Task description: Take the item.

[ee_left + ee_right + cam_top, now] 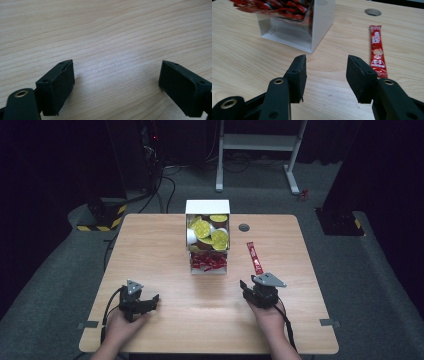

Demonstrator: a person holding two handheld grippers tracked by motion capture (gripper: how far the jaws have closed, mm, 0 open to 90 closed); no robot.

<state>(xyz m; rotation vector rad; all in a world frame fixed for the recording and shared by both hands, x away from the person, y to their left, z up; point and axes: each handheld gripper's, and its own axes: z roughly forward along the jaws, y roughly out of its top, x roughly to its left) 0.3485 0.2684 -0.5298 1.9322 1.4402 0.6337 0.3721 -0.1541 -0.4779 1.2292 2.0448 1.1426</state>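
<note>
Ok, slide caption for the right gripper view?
Open right gripper beside a red coffee stick lying near the white organizer box.

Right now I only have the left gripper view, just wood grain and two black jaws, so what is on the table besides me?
Observer: A white box stands mid-table, its lower tray full of red sachets.
Operator: Anything loose?
Observer: One red sachet lies flat on the table, right of the box.
Operator: Where is the other gripper?
Observer: The right gripper sits open just short of that sachet, touching nothing.
Operator: And the box's top part?
Observer: It holds yellow-lidded capsules.
</note>
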